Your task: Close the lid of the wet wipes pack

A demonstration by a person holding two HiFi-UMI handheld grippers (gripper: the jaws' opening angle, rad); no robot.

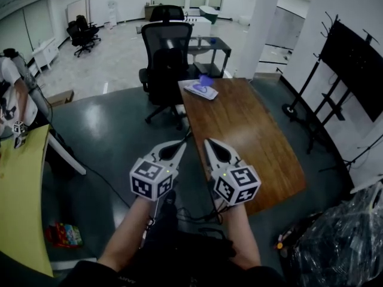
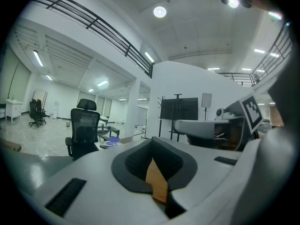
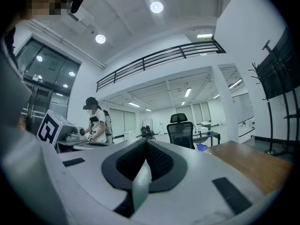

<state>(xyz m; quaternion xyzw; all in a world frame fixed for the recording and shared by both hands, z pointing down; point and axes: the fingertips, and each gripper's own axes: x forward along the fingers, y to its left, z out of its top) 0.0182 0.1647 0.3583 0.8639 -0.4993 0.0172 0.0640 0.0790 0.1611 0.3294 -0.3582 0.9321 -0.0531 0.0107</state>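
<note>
Where the long brown wooden surface point(image 1: 257, 142) runs toward the person, the left hand-held gripper point(image 1: 178, 147) and the right hand-held gripper point(image 1: 213, 147) are held side by side at its near left edge. Both are level, with their tips pointing along the surface.

Left hand-held gripper: jaws drawn together, only a thin slit between the dark pads, gripping nothing. Right hand-held gripper: jaws likewise closed to a narrow seam, empty.

The flat white wet wipes pack point(image 1: 200, 90) lies at the far end of the surface, well apart from both tips. Its purple lid point(image 1: 206, 80) stands raised open. A black mesh-backed office chair point(image 1: 167, 55) stands just beyond that far end.
</note>
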